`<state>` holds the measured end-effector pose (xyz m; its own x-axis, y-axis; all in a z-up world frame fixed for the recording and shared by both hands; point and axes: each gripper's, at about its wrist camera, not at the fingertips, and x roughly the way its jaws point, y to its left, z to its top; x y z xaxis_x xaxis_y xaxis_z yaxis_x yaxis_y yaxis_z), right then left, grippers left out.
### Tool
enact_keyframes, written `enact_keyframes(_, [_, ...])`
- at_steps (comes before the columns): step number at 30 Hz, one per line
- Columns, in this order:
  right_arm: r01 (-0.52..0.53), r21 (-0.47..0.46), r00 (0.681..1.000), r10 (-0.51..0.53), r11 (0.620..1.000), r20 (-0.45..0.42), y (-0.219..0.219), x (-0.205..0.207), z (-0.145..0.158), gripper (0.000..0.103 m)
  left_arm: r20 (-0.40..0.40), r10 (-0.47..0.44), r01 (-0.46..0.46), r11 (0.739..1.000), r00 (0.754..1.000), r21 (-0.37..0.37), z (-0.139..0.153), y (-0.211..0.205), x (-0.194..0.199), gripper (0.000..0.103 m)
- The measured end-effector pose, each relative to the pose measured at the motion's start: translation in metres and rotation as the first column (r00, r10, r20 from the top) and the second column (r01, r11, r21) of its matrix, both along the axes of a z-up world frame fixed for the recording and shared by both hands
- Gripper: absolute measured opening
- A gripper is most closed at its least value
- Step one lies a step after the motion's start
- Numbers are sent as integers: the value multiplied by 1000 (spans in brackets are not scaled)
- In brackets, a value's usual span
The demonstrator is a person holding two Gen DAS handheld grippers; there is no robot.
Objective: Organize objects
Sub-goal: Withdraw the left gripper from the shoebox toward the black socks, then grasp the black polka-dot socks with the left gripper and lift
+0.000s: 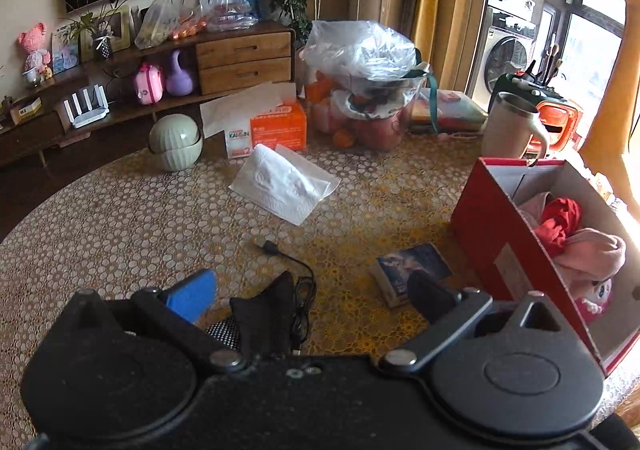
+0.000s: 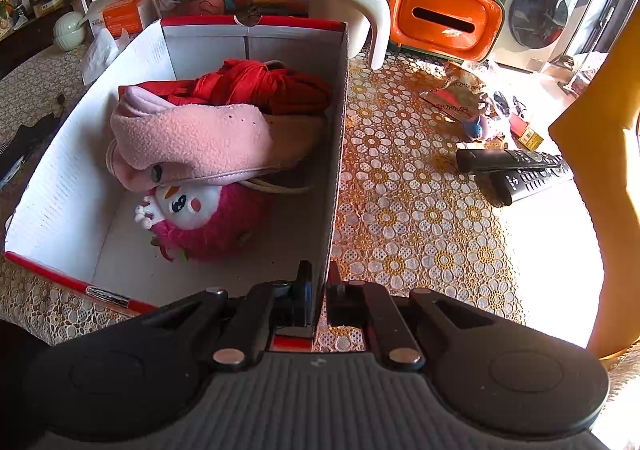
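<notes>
Black hand-held gripper (image 1: 310, 296), blue pad, silver rivets.

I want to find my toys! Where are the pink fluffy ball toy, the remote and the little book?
pink fluffy ball toy (image 2: 208, 226): right wrist view, its pink fur.
remote (image 2: 520, 166): right wrist view, its button side.
little book (image 1: 412, 268): left wrist view, its cover.

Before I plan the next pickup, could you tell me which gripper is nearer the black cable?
Left. The left gripper hangs open right over the black cable; the right gripper is clamped on the box wall.
</notes>
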<state>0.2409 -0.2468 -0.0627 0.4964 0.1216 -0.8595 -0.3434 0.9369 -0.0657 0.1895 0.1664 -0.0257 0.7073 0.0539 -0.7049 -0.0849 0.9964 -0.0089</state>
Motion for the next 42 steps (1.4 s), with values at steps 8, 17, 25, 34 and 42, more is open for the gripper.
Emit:
enact_keyframes(8, [5,-3,1000,-5,1000,-2,0,0,0,6,-111,77,-79,997,991,-13,-58,19,0,102])
enact_keyframes(17, [5,-3,1000,-5,1000,-2,0,0,0,6,-152,125,-133,990,980,-39,-91,24,-4,95])
enact_keyframes(25, [4,-3,1000,-4,1000,-2,1,0,0,6,-179,146,-158,986,973,-55,-103,27,-2,69])
enact_keyframes(34, [4,-3,1000,-4,1000,-2,1,0,0,6,-187,166,-180,982,968,-63,-103,32,-3,38])
enact_keyframes(42, [4,-3,1000,-4,1000,-2,1,0,0,6,-172,168,-184,979,971,-83,-94,35,-6,12])
